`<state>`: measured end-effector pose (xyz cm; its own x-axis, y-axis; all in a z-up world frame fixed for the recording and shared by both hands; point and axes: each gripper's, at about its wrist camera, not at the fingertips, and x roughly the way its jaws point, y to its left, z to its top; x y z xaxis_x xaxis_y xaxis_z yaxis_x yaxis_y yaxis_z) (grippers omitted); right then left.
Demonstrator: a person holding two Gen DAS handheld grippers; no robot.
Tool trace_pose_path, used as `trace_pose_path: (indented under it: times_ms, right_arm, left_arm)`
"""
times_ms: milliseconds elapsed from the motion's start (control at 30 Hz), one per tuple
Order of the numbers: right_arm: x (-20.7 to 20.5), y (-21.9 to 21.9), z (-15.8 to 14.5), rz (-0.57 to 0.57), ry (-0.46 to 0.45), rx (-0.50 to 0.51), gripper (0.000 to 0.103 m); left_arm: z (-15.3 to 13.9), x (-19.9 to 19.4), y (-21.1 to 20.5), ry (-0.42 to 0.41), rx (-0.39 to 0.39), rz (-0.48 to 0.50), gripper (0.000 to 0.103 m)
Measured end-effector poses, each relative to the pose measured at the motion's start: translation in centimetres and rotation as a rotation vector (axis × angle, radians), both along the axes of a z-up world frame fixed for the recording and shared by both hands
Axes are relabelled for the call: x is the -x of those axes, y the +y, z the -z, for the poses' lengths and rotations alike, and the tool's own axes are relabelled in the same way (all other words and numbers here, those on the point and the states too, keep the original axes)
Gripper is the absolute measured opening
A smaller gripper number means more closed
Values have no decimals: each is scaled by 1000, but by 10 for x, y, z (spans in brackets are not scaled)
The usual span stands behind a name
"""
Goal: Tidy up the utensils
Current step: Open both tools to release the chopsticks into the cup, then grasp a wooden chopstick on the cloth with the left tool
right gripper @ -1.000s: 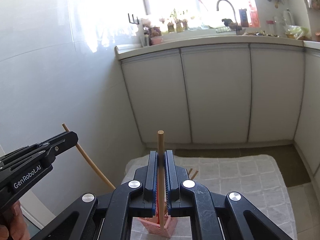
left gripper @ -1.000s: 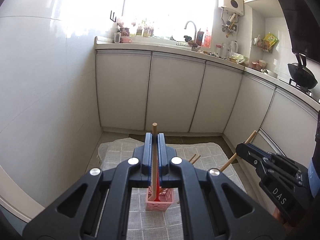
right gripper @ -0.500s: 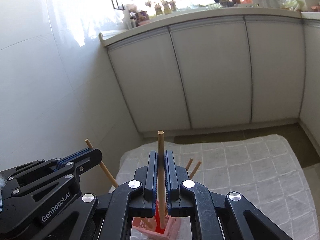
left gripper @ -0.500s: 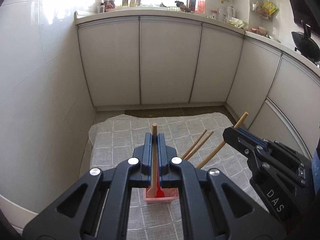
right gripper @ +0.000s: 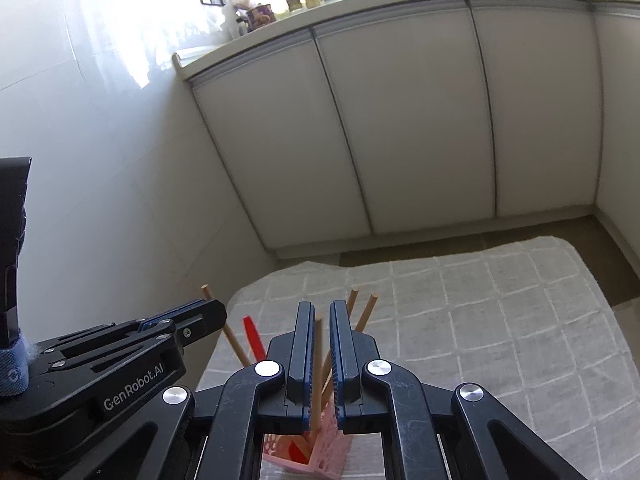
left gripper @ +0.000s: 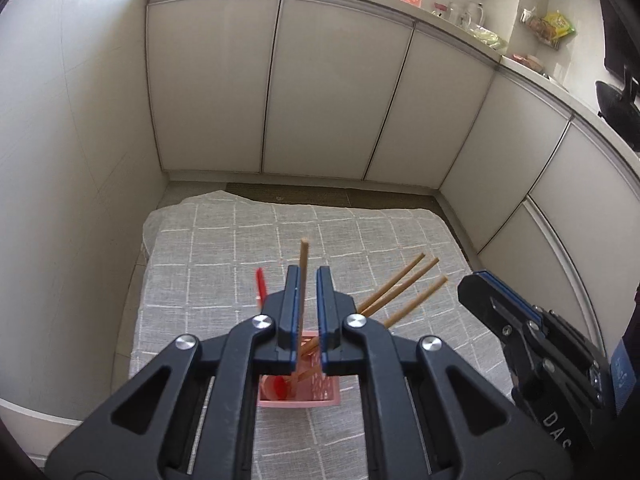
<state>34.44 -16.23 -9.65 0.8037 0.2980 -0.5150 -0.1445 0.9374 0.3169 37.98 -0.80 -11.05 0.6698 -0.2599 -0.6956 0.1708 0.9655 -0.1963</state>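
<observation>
A pink perforated holder point(left gripper: 298, 394) stands on a grey checked cloth point(left gripper: 360, 236); it also shows in the right wrist view point(right gripper: 316, 450). Several wooden chopsticks point(left gripper: 400, 284) and a red utensil point(left gripper: 261, 286) lean in it. My left gripper point(left gripper: 308, 276) is open just above the holder, with one chopstick point(left gripper: 303, 280) loose between its fingers, its lower end in the holder. My right gripper point(right gripper: 320, 312) is open too, with a chopstick point(right gripper: 317, 364) standing free in its gap and reaching into the holder. Each gripper shows in the other's view, to the side of the holder.
White cabinet doors point(left gripper: 320, 92) run along the back and right. A tiled wall point(left gripper: 60, 160) is on the left. The counter point(left gripper: 460, 20) holds bottles and kitchen items. A dark floor strip point(left gripper: 304, 196) lies beyond the cloth.
Both grippers have come down over the holder and opened. The chopsticks they were clamped on now stand loose in the holder between the parted fingers.
</observation>
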Motion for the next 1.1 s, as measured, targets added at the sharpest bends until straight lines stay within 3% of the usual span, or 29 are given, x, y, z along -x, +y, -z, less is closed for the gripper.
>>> trace_pose_path:
  times_ms: [100, 300, 567, 867, 1100]
  right_arm:
    - [3, -6, -6, 4, -6, -9, 25]
    - [17, -21, -22, 17, -14, -27, 34]
    - [64, -42, -27, 25, 28, 9, 52]
    - [127, -55, -7, 21, 111, 60, 66]
    - [167, -56, 7, 8, 147, 99, 81]
  left_arm:
    - [-1, -1, 2, 16, 14, -11, 11]
    - [-8, 13, 3, 3, -15, -17, 28]
    - [-8, 64, 11, 19, -57, 8, 60]
    - [15, 126, 19, 80, -102, 19, 80]
    - [41, 166, 19, 155, -109, 12, 85]
